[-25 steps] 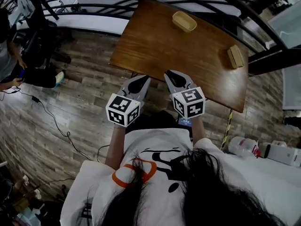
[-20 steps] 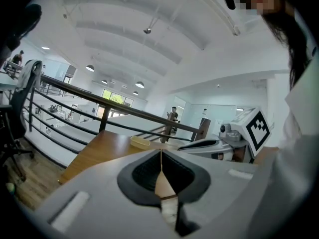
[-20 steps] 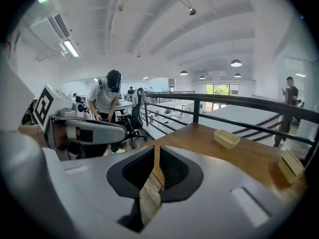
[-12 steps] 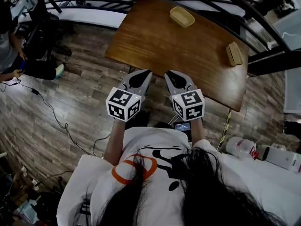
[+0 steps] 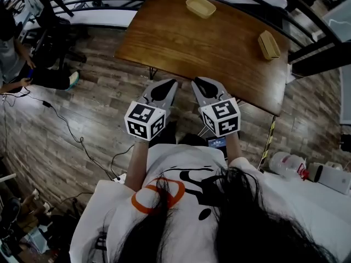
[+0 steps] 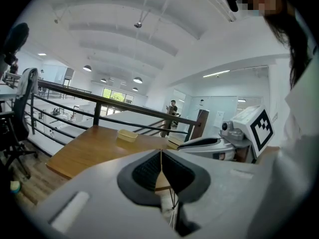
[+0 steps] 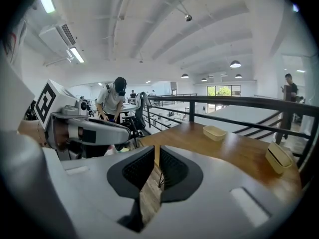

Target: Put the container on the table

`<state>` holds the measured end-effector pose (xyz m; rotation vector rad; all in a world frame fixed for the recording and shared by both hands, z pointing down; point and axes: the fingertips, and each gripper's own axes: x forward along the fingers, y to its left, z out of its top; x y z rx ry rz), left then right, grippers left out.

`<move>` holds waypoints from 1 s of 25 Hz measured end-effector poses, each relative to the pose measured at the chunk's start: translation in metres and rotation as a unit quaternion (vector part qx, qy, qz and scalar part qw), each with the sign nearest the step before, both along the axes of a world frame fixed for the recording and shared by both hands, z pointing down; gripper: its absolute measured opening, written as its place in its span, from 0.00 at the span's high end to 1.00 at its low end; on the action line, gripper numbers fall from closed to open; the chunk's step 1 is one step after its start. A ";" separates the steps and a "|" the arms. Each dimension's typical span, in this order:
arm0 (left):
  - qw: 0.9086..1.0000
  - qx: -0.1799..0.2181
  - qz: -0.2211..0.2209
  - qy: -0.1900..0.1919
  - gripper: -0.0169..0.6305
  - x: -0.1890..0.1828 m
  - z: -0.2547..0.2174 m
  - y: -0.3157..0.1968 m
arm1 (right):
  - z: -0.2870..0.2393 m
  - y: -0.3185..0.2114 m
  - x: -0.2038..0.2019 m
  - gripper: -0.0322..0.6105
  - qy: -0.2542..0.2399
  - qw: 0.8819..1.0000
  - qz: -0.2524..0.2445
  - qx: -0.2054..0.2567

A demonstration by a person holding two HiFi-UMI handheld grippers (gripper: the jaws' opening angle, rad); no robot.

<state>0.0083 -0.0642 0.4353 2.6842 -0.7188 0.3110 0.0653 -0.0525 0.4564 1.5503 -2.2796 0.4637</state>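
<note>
Grey left tool (image 5: pixel 166 84) and right tool (image 5: pixel 201 83), white T-shirt (image 5: pixel 181 166).

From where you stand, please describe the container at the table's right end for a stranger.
Find the wooden table by the black railing. At its right end lies a tan container. Unlike the open tray at the far edge, it looks closed.

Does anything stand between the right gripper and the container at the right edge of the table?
Nothing visible does. The right gripper hangs at the near edge of the table, and only bare wooden tabletop lies between it and that container. The other container sits apart at the far edge, out of the way.
</note>
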 end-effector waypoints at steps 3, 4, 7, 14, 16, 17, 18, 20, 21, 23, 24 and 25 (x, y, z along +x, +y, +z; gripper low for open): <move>1.000 0.001 -0.006 -0.005 0.97 0.010 0.001 0.022 | -0.001 0.022 0.008 0.87 -0.010 1.000 -0.008 0.005; 1.000 0.002 -0.007 -0.006 0.97 0.014 0.001 0.031 | -0.001 0.029 0.010 0.87 -0.014 1.000 -0.009 0.006; 1.000 0.002 -0.012 -0.011 0.97 0.019 0.002 0.053 | 0.001 0.048 0.012 0.88 -0.020 1.000 -0.020 0.007; 1.000 0.009 -0.018 -0.019 0.97 0.029 0.003 0.095 | -0.003 0.084 0.021 0.91 -0.008 0.999 -0.034 0.024; 1.000 0.013 -0.022 -0.019 0.97 0.032 0.003 0.103 | -0.003 0.092 0.025 0.91 -0.007 0.999 -0.036 0.026; 0.999 0.014 -0.023 -0.019 0.97 0.033 0.002 0.106 | -0.003 0.095 0.027 0.91 -0.007 0.999 -0.036 0.027; 0.999 0.015 -0.024 -0.019 0.97 0.033 0.002 0.109 | -0.003 0.097 0.028 0.91 -0.007 0.999 -0.037 0.028; 0.999 0.017 -0.026 -0.020 0.97 0.033 0.001 0.113 | -0.003 0.102 0.028 0.91 -0.005 0.999 -0.039 0.030; 0.999 0.018 -0.027 -0.020 0.97 0.033 0.001 0.115 | -0.004 0.104 0.028 0.91 -0.005 0.999 -0.040 0.032; 0.999 0.019 -0.028 -0.020 0.97 0.032 0.000 0.119 | -0.005 0.107 0.027 0.91 -0.004 0.999 -0.042 0.034; 0.999 0.020 -0.028 -0.020 0.97 0.033 0.000 0.121 | -0.005 0.109 0.028 0.91 -0.004 0.998 -0.043 0.035; 0.999 0.020 -0.028 -0.020 0.97 0.033 0.000 0.123 | -0.005 0.110 0.028 0.91 -0.004 0.998 -0.044 0.036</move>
